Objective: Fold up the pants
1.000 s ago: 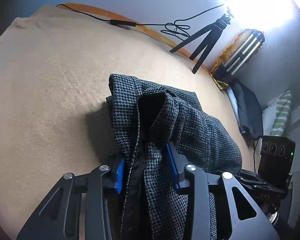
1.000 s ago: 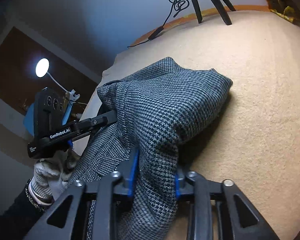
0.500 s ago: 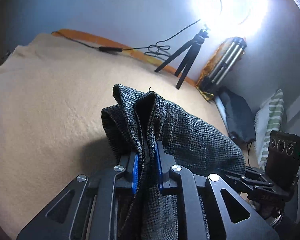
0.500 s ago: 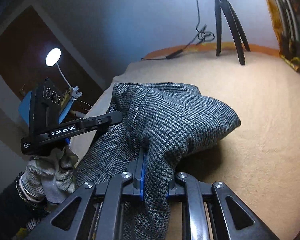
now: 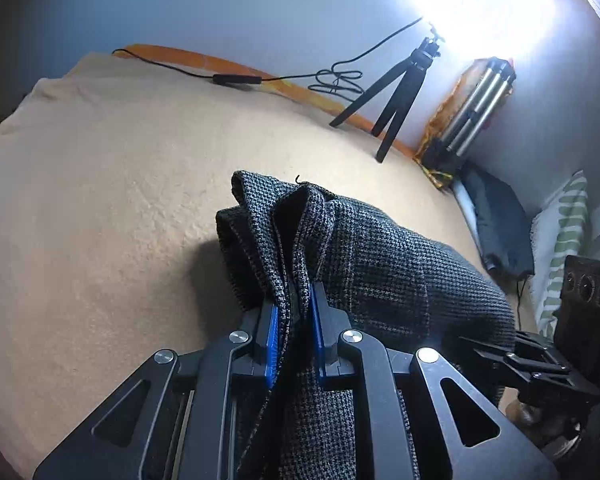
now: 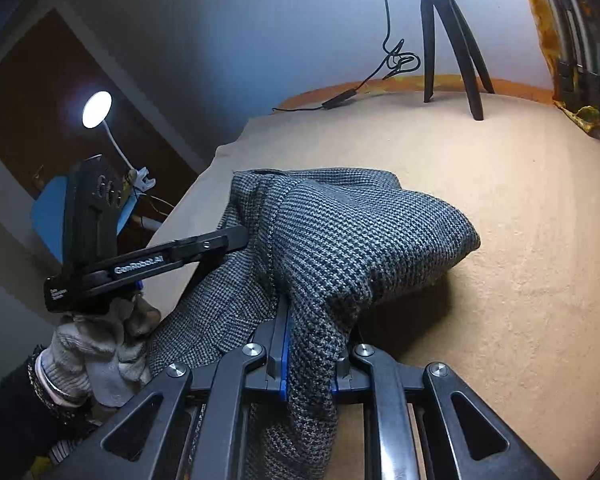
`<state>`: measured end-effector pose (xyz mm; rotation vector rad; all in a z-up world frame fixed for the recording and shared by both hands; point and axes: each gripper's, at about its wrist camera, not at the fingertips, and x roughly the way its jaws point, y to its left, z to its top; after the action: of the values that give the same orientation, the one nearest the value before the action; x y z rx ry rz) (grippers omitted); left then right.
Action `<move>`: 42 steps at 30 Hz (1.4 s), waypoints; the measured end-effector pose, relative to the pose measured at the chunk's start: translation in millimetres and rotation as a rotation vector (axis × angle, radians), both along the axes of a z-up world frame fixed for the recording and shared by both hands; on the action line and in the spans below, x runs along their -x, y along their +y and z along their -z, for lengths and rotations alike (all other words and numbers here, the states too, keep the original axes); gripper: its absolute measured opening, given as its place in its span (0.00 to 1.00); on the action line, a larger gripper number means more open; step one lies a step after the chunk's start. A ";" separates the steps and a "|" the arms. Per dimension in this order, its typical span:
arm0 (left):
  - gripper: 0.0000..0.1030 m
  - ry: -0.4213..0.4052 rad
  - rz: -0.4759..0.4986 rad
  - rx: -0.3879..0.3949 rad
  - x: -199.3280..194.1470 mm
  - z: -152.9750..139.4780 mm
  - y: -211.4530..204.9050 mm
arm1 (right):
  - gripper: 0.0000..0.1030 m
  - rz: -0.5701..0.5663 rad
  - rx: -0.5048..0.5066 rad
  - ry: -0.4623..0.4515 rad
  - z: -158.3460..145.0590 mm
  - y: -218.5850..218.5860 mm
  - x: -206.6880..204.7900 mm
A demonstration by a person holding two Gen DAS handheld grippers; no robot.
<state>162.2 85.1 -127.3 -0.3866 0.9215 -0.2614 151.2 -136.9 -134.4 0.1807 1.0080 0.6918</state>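
The pants (image 5: 384,264) are dark grey houndstooth cloth, bunched and lifted over a tan blanket (image 5: 100,208). My left gripper (image 5: 294,312) is shut on a fold of the pants, cloth pinched between its blue pads. My right gripper (image 6: 310,344) is shut on another fold of the pants (image 6: 364,232), which drape over it and hang below. In the right wrist view the left gripper (image 6: 236,238) grips the cloth from the left, held by a gloved hand (image 6: 96,344). In the left wrist view the right gripper's body (image 5: 540,364) shows at lower right.
A black tripod (image 5: 400,92) and a cable (image 5: 236,79) stand at the blanket's far edge by the wall. A silver tripod (image 5: 476,108), a dark bag (image 5: 500,220) and a striped pillow (image 5: 560,240) lie at the right. A lamp (image 6: 97,109) glows at left.
Both grippers closed on the pants a second ago and have lifted the cloth up off the blanket. The bunch now hangs higher between them.
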 end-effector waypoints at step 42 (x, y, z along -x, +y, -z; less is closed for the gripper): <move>0.21 -0.067 0.065 0.159 25.5 -33.5 -10.9 | 0.13 -0.036 0.013 -0.108 -35.3 16.5 19.8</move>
<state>136.6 74.2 -93.8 -0.4920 0.8508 -0.4069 131.3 -120.4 -99.1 0.1131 0.9141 0.7208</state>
